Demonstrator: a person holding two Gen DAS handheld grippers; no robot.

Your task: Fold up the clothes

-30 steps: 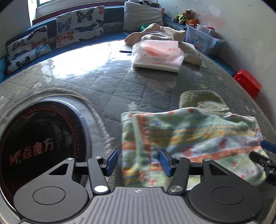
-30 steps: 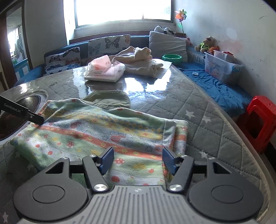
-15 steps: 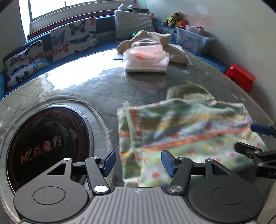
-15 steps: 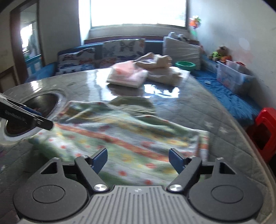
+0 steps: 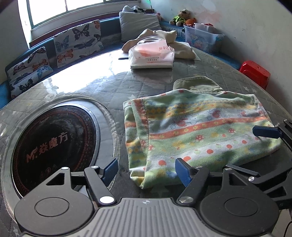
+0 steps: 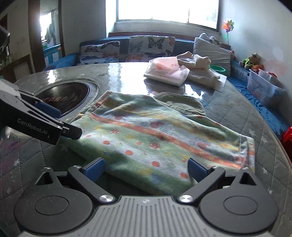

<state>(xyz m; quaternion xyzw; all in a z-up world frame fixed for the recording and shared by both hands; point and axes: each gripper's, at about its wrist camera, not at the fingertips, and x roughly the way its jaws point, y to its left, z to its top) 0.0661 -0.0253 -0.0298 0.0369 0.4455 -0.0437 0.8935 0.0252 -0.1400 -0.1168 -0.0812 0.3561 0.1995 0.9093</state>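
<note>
your jaws are opening, gripping nothing, over the folded cloth (image 5: 197, 127) on the quilted surface (image 5: 102, 87); cushions (image 6: 151, 48) line the window bench.

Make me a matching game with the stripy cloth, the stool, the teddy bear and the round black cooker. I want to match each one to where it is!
Things:
1. stripy cloth
2. stool
3. teddy bear
4. round black cooker

Places:
A. sunk into the table
B. on the bench seat in the far corner
C. lying folded on the table
D. on the floor beside the table

Pairs: 1-C, 2-D, 3-B, 4-A
</note>
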